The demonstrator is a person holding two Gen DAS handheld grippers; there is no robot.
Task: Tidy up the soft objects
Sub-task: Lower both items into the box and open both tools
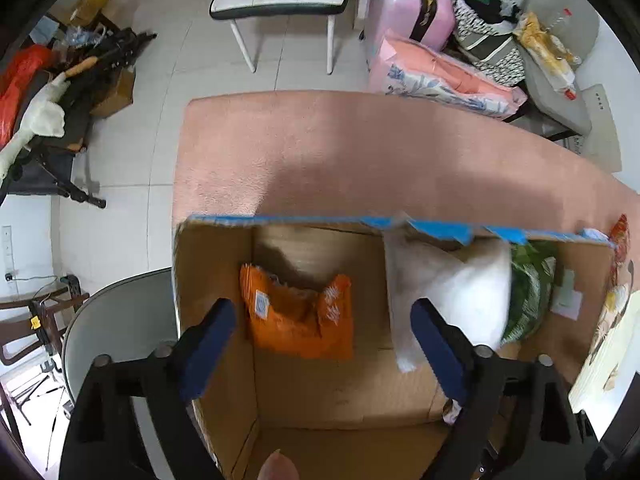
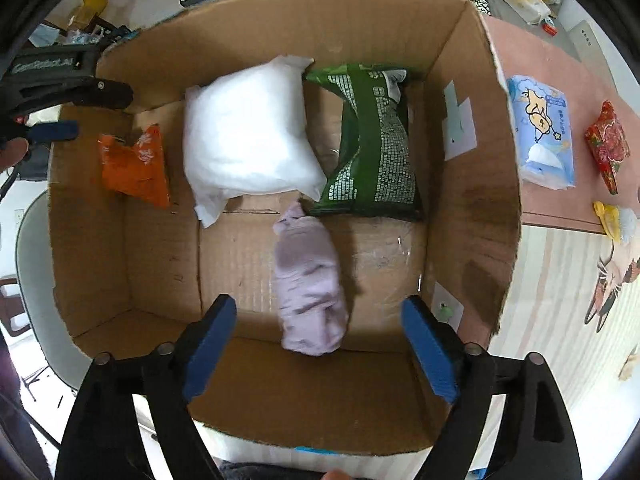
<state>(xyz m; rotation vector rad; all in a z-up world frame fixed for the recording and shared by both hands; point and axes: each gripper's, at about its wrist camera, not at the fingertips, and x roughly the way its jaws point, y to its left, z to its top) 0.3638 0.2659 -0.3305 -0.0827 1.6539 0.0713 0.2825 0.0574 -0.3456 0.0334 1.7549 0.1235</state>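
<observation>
Right gripper (image 2: 320,348) spread wide over cardboard box (image 2: 472,184), holding nothing. Lilac cloth roll (image 2: 310,280) just beyond, bare floor either side. Farther: white pillow (image 2: 248,136), green packet (image 2: 372,140), orange packet (image 2: 134,168) against far wall. Left gripper (image 1: 324,344) wide, empty, at left rim.

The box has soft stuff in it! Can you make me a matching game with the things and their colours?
Things:
1. pillow
2. snack bag
3. rolled cloth
4. crumpled packet

Colours:
A. orange
B. pale purple
C. white
D. green

Pairs: 1-C, 2-D, 3-B, 4-A. All four lie inside the cardboard box.
</observation>
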